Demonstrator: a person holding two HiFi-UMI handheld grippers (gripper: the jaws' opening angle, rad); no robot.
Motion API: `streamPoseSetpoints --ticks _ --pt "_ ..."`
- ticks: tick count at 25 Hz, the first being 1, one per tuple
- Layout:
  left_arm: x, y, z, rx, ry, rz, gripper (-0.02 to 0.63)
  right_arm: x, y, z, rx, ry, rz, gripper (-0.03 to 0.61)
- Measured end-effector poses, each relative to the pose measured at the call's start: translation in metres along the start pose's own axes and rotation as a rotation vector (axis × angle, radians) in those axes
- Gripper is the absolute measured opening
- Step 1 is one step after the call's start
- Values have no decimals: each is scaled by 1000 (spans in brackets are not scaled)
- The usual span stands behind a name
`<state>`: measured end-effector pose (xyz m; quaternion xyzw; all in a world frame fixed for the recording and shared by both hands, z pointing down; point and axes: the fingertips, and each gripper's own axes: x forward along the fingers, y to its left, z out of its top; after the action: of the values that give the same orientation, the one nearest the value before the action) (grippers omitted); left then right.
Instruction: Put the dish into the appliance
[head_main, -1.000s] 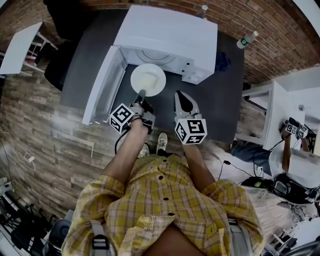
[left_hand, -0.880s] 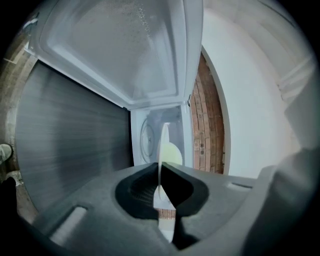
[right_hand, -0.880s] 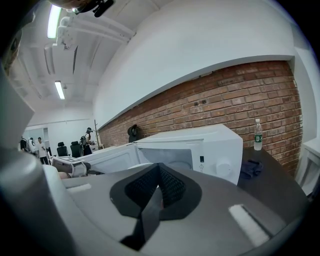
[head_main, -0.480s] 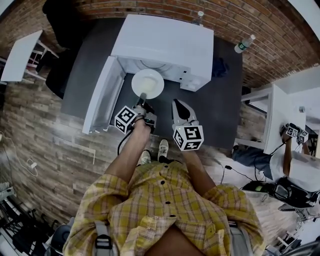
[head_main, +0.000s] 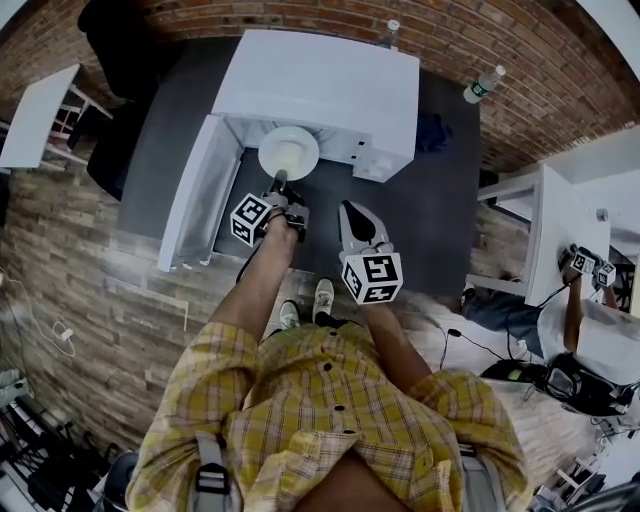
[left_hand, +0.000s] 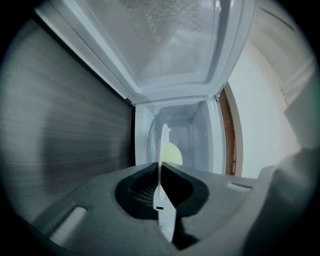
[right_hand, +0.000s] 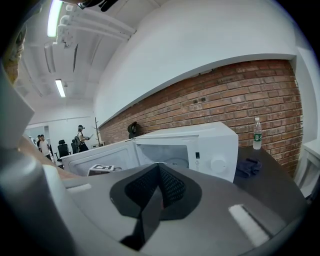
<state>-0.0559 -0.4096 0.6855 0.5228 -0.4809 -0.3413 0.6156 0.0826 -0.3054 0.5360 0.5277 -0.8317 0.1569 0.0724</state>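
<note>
A white round dish (head_main: 289, 153) with a pale centre hangs at the mouth of the white microwave (head_main: 330, 85), whose door (head_main: 192, 205) stands swung out to the left. My left gripper (head_main: 281, 182) is shut on the dish's near rim. In the left gripper view the dish (left_hand: 163, 150) shows edge-on between the jaws, with the microwave's cavity (left_hand: 192, 132) straight behind it. My right gripper (head_main: 351, 210) hovers over the dark table to the right of the dish, shut and holding nothing. In the right gripper view it (right_hand: 159, 167) faces the microwave (right_hand: 210, 145).
The microwave stands on a dark table (head_main: 440, 210) against a brick wall. A dark cloth (head_main: 432, 132) lies right of the microwave, and two bottles (head_main: 481, 84) (head_main: 392, 30) stand at the back. A white desk (head_main: 555, 215) is at the right. People stand far off.
My left gripper has carried the dish forward, from over the table in front of the microwave up to its opening. The right gripper has kept its place beside it.
</note>
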Motion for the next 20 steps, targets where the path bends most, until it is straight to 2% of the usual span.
streamPoseSetpoints --ticks 5,20 --pt "16 6 5 40 -2 3 9 -1 2 4 -19 -5 7 5" --pt "47 23 2 11 14 42 9 -8 -9 0 -28 5 -19 5"
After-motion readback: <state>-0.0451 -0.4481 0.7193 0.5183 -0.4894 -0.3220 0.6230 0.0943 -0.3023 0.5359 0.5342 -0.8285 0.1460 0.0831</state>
